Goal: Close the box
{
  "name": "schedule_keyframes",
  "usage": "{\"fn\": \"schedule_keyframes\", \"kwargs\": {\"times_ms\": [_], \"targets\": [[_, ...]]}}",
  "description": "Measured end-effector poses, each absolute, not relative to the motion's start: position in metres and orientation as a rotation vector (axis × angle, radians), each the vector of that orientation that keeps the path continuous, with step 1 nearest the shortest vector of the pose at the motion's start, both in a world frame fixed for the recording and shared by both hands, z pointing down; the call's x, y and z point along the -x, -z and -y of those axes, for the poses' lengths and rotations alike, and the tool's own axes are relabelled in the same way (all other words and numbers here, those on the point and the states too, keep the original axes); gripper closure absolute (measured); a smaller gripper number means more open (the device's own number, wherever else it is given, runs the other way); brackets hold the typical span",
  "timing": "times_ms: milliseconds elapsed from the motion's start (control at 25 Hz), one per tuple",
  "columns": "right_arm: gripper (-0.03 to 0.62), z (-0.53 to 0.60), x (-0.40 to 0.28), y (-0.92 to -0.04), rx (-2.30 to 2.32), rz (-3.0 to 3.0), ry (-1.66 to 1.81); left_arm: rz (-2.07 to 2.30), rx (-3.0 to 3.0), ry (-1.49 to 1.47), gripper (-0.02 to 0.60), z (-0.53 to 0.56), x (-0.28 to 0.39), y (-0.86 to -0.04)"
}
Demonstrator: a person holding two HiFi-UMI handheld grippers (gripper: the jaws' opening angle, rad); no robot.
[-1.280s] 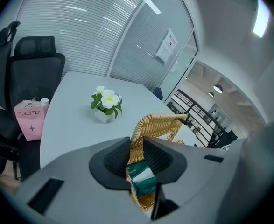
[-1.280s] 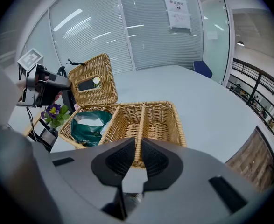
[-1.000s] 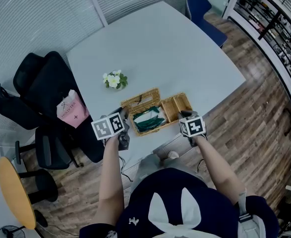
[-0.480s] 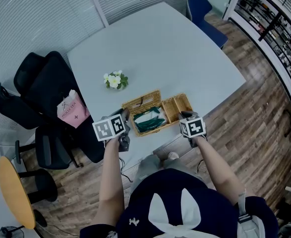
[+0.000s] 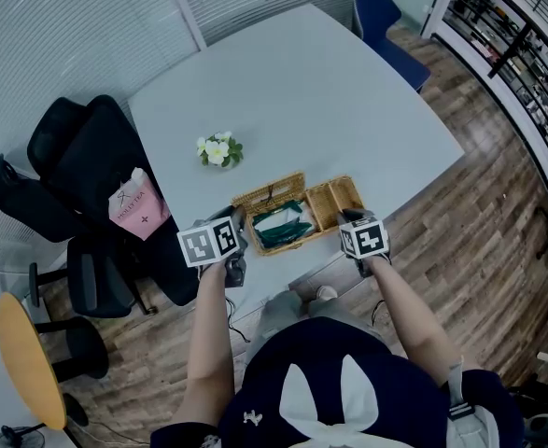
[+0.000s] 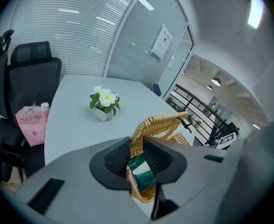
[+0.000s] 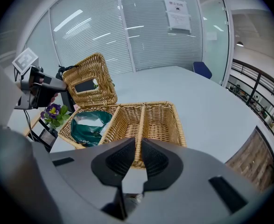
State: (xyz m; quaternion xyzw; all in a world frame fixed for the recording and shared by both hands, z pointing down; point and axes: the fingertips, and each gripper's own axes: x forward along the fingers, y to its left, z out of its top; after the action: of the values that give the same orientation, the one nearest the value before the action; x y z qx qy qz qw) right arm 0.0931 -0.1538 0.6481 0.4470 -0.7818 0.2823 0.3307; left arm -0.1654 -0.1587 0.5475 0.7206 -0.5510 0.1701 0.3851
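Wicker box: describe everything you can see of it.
The wicker box is tan woven cane, rectangular, resting on the pale table near the person's edge. A divider splits its right part into two empty compartments; the left compartment holds green packets. Its lid stands raised over that left part. The left claw pinches the lid's edge; the right claw grips the near wall at the divider.

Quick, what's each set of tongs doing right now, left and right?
Left tongs: closed on the raised woven wicker lid.
Right tongs: closed on the near rim of the tan wicker basket.
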Motion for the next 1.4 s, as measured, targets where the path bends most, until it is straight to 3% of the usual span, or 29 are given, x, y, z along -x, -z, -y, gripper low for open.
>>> {"fn": "schedule_keyframes", "kwargs": {"times_ms": [1400], "targets": [[0.543, 0.154, -0.092, -0.649, -1.171, 2.046, -0.737, 1.405, -1.85, -0.492, 0.489, 0.142, 0.159, -0.55]]}}
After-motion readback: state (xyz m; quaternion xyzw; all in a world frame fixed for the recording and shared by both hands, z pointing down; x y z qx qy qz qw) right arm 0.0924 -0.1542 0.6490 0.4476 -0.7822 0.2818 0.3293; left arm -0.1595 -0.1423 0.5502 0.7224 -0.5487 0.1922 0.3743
